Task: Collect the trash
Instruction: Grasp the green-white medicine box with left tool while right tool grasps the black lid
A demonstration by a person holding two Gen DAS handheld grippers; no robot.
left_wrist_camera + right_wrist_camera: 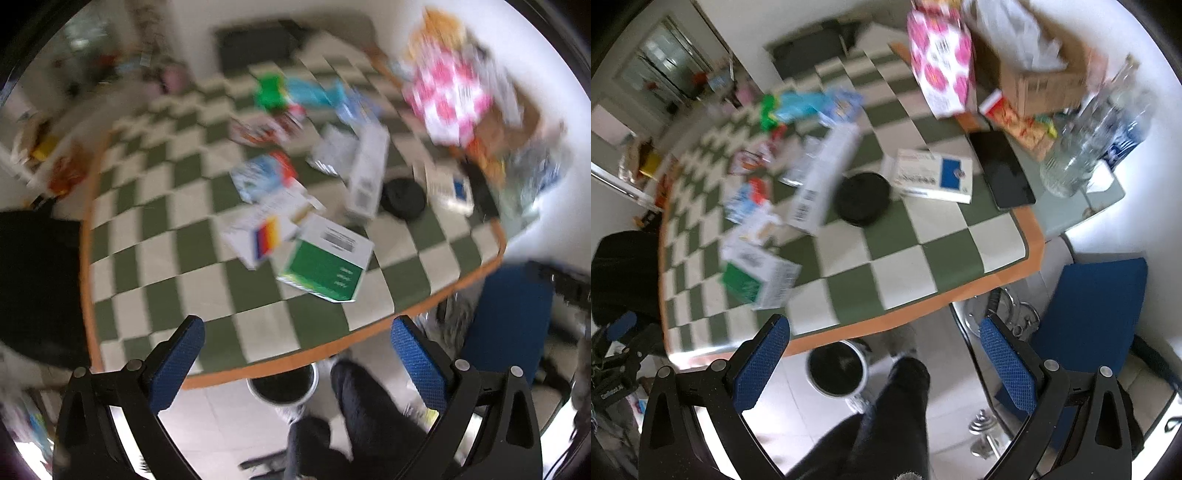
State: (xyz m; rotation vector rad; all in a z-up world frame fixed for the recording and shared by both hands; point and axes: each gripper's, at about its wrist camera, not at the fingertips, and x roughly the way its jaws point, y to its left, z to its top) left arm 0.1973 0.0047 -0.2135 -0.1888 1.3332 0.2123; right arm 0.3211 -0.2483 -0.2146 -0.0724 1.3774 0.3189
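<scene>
Left claw (297, 354): spread wide, gripping nothing, hovering above the near edge of the worktop (207, 314).
Trash on the left: green-and-white carton (325, 266) lying flat, closest to that claw; rainbow-striped flat pack (258, 236) touching its far-left corner.
Trash in the middle: tall white box (823, 177) lying on its side, black round lid (863, 199) just beside it, white-and-blue box (932, 175) beyond the lid.
Far clutter: green, blue and red wrappers (809, 105) bunched at the back-left, too blurred to name.
Bin: round, dark-lined trash can (837, 368) on the floor, tucked under the near worktop edge, between both claws in the right view.
Right claw (884, 352): also gaping, empty, poised over the bin and the worktop rim.
Step in hand: likely the 1st pick, both views smeared by motion.
Doing it well: take the nearest carton first, close across its narrow thickness, lift clear before swinging down to the bin.
Leave alone: black phone (1006, 171) and clear water bottles (1082, 147) at the right, probably not trash.
Risk: nudging neighbouring packs off the edge.
</scene>
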